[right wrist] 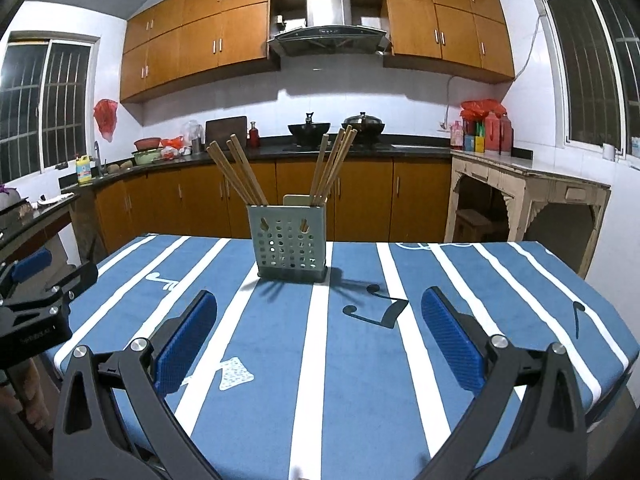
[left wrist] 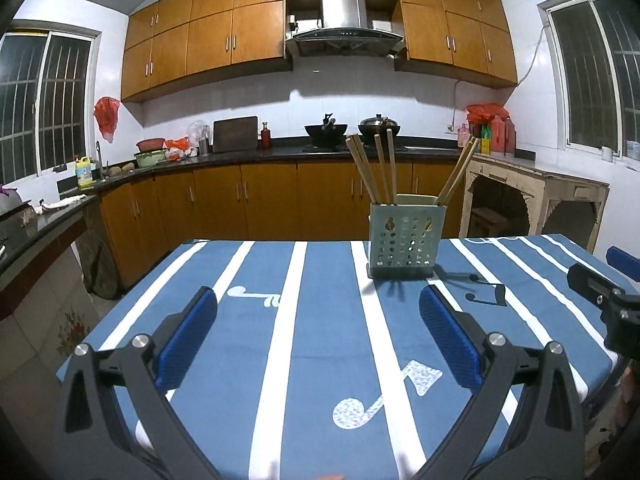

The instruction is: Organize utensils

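Note:
A pale green perforated utensil holder (left wrist: 406,242) (right wrist: 289,242) stands upright near the far edge of the blue striped tablecloth (left wrist: 304,320) (right wrist: 352,360). Several wooden chopsticks (left wrist: 366,172) (right wrist: 240,174) lean out of it in two bunches, and a cream flat utensil shows behind them. My left gripper (left wrist: 318,304) is open above the near part of the cloth, with nothing between its blue pads. My right gripper (right wrist: 320,304) is open too and holds nothing. Each gripper appears at the edge of the other's view: the right gripper (left wrist: 600,292), the left gripper (right wrist: 40,292).
Behind the table runs a kitchen counter (left wrist: 240,158) with woks on a stove (right wrist: 336,128), a cutting board, bowls and bottles. A cream side table (right wrist: 532,188) stands at the back right. The table's edges drop off at left and right.

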Demonstrator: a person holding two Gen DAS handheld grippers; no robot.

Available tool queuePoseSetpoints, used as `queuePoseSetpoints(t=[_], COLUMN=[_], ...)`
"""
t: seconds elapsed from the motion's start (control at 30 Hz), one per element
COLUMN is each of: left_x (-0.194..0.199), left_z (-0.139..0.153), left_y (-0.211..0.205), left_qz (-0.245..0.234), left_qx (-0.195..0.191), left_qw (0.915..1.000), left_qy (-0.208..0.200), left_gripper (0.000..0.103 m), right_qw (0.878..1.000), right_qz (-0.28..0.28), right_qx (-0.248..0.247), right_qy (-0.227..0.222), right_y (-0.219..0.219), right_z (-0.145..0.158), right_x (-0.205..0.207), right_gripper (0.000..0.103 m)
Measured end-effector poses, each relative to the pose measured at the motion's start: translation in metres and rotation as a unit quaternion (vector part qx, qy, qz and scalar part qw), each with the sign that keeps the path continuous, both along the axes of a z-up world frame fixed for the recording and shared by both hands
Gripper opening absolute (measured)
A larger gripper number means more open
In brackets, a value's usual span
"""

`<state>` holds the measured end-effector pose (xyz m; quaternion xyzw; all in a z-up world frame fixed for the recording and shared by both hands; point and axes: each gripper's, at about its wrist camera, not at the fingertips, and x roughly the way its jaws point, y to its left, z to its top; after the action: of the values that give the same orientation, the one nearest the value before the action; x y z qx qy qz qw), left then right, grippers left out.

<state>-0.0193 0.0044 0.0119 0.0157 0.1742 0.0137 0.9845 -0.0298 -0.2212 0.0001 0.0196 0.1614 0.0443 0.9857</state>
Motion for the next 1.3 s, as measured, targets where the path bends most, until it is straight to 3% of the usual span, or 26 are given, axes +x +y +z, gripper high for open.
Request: queuePoseSetpoints(t=[1.3], left_x=[0.0], left_z=[-0.009], left_y=[-0.003], left_qz=[-0.002], left_qx=[-0.007], left_qw=[1.0], left_qy=[0.003], left_gripper=[0.099], right_qw=[1.0], right_qz=[-0.006], right_qx=[0.021], right_qy=[0.016], right_y=[-0.006], right_z=[-0.008], right_x=[0.001], right_gripper=[0.101])
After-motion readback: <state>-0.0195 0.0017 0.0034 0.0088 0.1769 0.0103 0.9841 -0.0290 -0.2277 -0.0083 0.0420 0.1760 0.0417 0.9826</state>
